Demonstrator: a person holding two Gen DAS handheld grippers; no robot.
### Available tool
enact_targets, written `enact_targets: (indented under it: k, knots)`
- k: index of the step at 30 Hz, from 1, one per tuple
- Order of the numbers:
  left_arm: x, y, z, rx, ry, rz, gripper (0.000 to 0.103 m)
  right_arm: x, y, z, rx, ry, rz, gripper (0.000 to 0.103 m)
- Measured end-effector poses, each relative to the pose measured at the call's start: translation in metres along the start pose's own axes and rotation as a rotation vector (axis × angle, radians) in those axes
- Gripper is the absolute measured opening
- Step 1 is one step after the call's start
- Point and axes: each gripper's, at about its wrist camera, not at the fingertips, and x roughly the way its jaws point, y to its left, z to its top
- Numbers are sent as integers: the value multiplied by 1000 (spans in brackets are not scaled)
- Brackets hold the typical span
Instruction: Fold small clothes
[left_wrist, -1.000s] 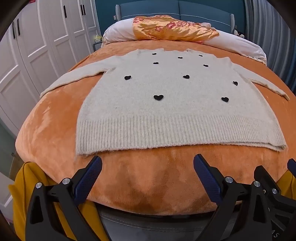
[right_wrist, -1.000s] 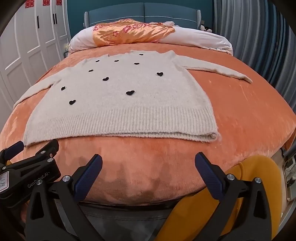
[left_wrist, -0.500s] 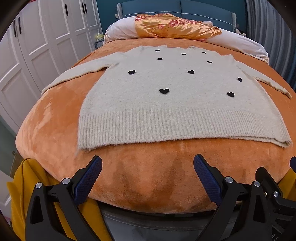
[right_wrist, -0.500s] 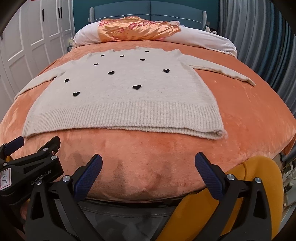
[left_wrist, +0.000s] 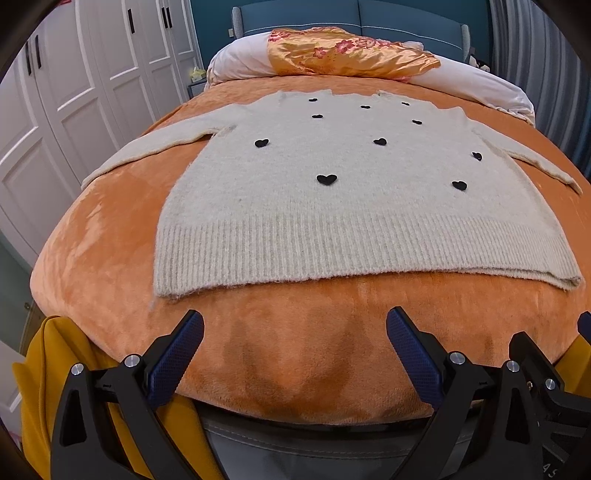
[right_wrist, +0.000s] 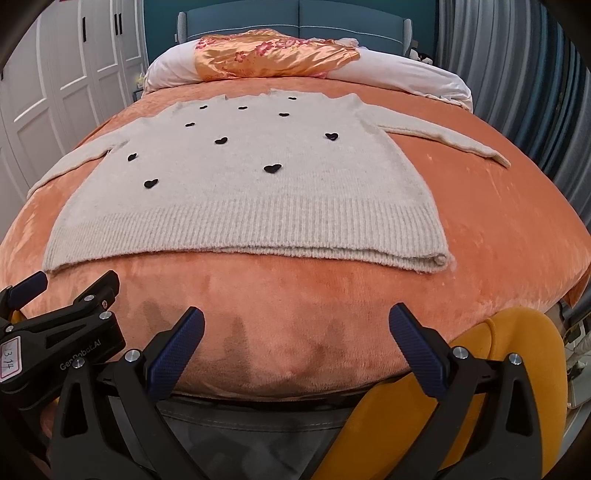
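Observation:
A cream knit sweater (left_wrist: 351, 192) with small black hearts lies flat on the orange bed cover (left_wrist: 92, 229), sleeves spread out, ribbed hem toward me. It also shows in the right wrist view (right_wrist: 251, 192). My left gripper (left_wrist: 295, 332) is open and empty, hovering over the bed's near edge below the hem. My right gripper (right_wrist: 295, 328) is open and empty too, beside it to the right. The left gripper's side (right_wrist: 62, 332) shows at the left of the right wrist view.
A white pillow roll (left_wrist: 240, 62) with an orange flowered cloth (left_wrist: 351, 51) lies at the head of the bed. White wardrobe doors (left_wrist: 74, 85) stand on the left. Yellow fabric (right_wrist: 517, 369) hangs below the bed's near edge. Grey curtains (right_wrist: 517, 74) hang on the right.
Both grippers have moved forward toward the bed; the sweater's hem now sits closer and larger in both views. Both jaws stay open.

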Motion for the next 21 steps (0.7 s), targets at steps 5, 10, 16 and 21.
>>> enact_targets:
  k: [5,10,16,21]
  knots:
    - [0,-2,-1,1,0,0,96,1,-1,0,0,0,1,98]
    - [1,-2,-1,-1,2,0,96,1,0,0,-1,0,0,98]
    - [1,-2,-2,-1,3,-1,96,2,0,0,-1,1,0,98]
    - [1,-2,-2,-2,2,-1,96,2,0,0,-1,0,0,98]
